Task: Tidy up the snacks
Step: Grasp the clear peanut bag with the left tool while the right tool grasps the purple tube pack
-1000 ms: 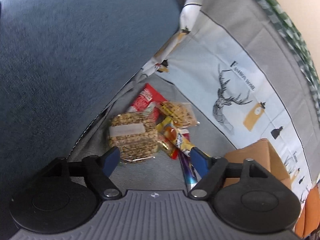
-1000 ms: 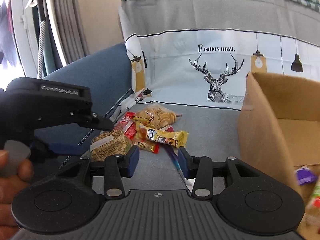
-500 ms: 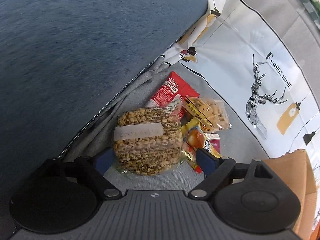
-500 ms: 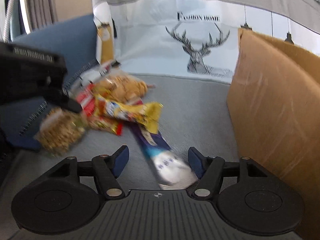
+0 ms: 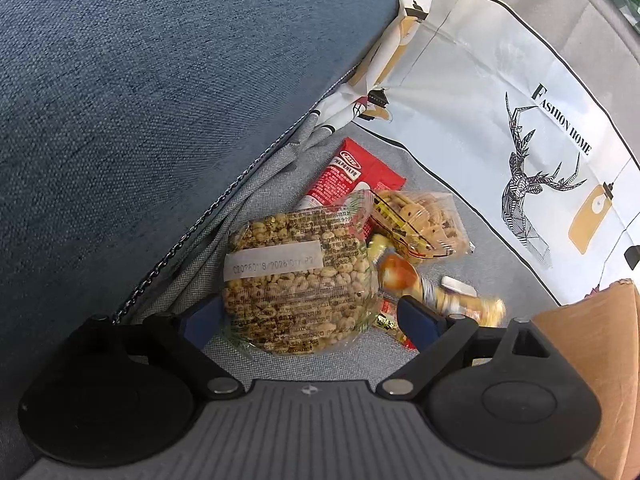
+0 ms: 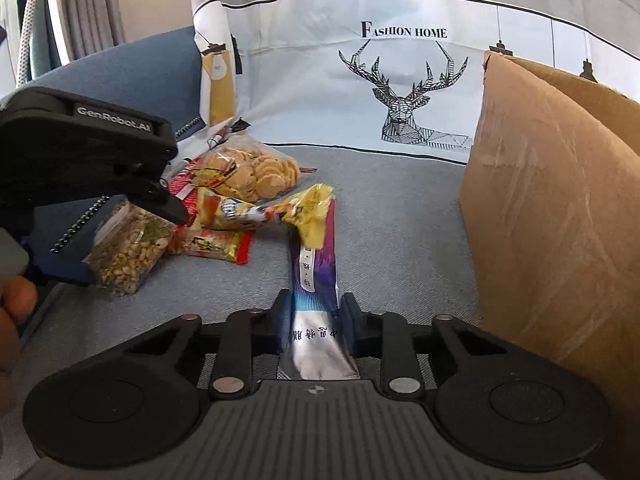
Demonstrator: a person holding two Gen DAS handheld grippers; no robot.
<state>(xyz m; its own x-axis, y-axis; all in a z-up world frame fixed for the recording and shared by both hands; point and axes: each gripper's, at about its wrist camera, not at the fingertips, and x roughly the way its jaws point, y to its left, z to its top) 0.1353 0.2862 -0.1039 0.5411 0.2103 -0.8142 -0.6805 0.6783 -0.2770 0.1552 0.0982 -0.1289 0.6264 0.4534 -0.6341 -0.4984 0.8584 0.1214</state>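
One blue sofa cushion [image 5: 160, 100] fills the left, and one grey printed cover [image 6: 400, 184] with a deer and the words "FASHION HOME" runs from the far backrest down over the seat. One cardboard box [image 6: 552, 208] stands on the right of the seat.

Six snack packs lie on the cover. The largest is a clear bag of puffed grains [image 5: 298, 276] at the near left. Beyond it lie a clear bag of round crackers [image 6: 250, 170], a red packet [image 5: 352, 174], a yellow wrapper [image 6: 256, 210], a small red-and-yellow packet [image 6: 212, 246] and one long purple-and-silver stick pack [image 6: 316, 292] in the middle.

The left hand-held gripper [image 5: 308, 316] stands wide, one jaw on either side of the grain bag, its pads not seen pressing on it. The right hand-held gripper [image 6: 314, 328] is closing, with the near end of the stick pack between its jaws and both pads against it.

Only the right wrist view shows the left gripper from outside, a person's fingers [image 6: 14, 300] at the left edge, curtains [image 6: 92, 4] at the far left, and the whole stick pack. The red packet's label shows plainly only in the left wrist view.
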